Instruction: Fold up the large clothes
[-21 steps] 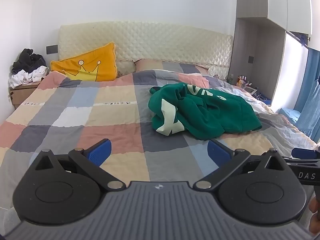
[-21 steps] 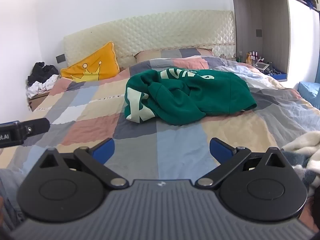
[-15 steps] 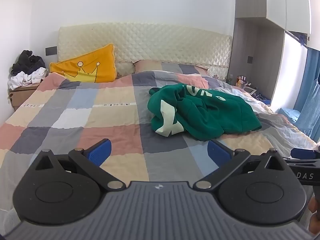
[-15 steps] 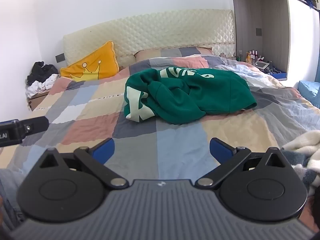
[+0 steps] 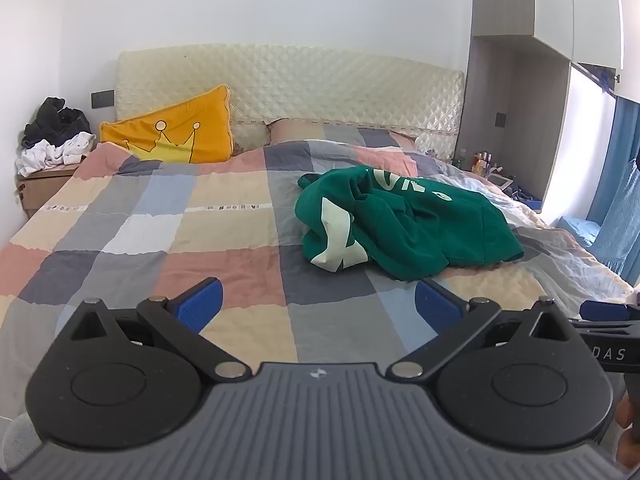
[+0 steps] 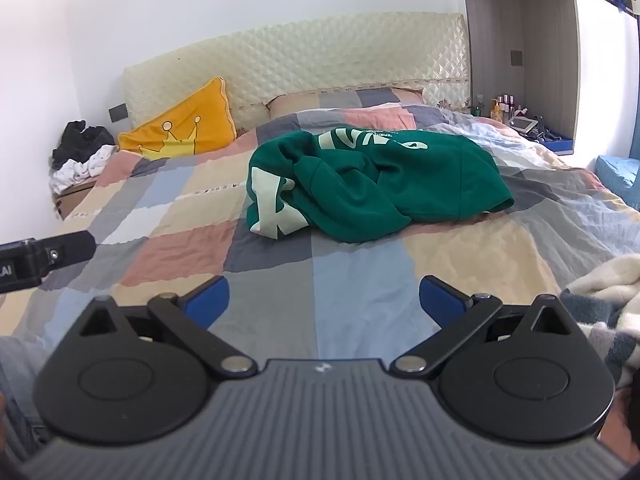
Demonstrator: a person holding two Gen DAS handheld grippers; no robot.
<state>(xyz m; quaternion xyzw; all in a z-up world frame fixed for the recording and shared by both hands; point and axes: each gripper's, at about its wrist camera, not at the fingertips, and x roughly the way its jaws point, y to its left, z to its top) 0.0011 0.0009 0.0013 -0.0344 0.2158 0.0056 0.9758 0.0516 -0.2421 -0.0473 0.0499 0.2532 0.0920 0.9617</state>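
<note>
Sweatshirt (image 6: 372,184), green with unreadable pale lettering, lies crumpled; both grippers' fingers (image 5: 198,306) wide.

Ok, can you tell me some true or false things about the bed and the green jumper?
1. The crumpled green sweatshirt with pale lettering lies on the checked patchwork quilt. True.
2. The left tongs grip the sweatshirt. False: they are open, short of it.
3. The orange crown-print pillow leans against the cream quilted headboard. True.
4. The right tongs are shut. False: open and holding nothing.
5. The sweatshirt is neatly folded. False: it is bunched up.
</note>
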